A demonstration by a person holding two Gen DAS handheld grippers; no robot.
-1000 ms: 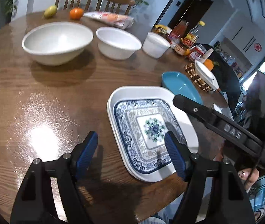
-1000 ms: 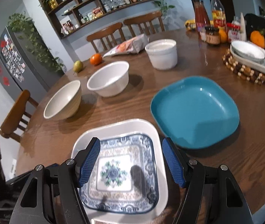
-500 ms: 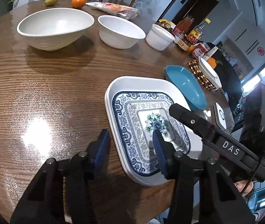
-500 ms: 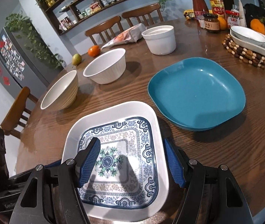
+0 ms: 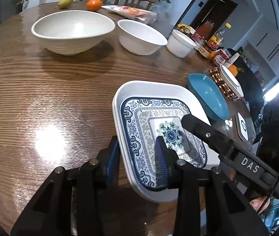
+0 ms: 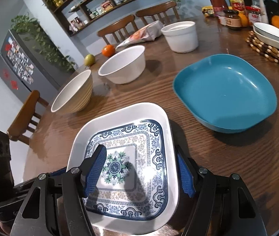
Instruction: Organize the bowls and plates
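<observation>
Nearest, on the wooden table point(image 5: 41, 90): white plate with blue pattern point(image 5: 139, 106), near edge. Left gripper point(image 5: 137, 155), jaws just closing, now clamped across that plate's left rim, one pad outside, one inside. Right gripper point(image 6: 139, 169) half open, straddling the opposite rim, pads not pressing. Right wrist view only: teal plate point(image 6: 226, 90) seen whole just beyond, fridge point(image 6: 15, 59), wall shelves point(image 6: 108, 2). Left wrist view only: right gripper's black body lettered DAS point(image 5: 249, 165), dark doorway point(image 5: 214, 9). Farther back in both: beige bowl point(image 5: 70, 31), white bowl point(image 5: 141, 37), white pot point(image 5: 180, 43), orange point(image 5: 94, 5), pear point(image 5: 65, 1).
</observation>
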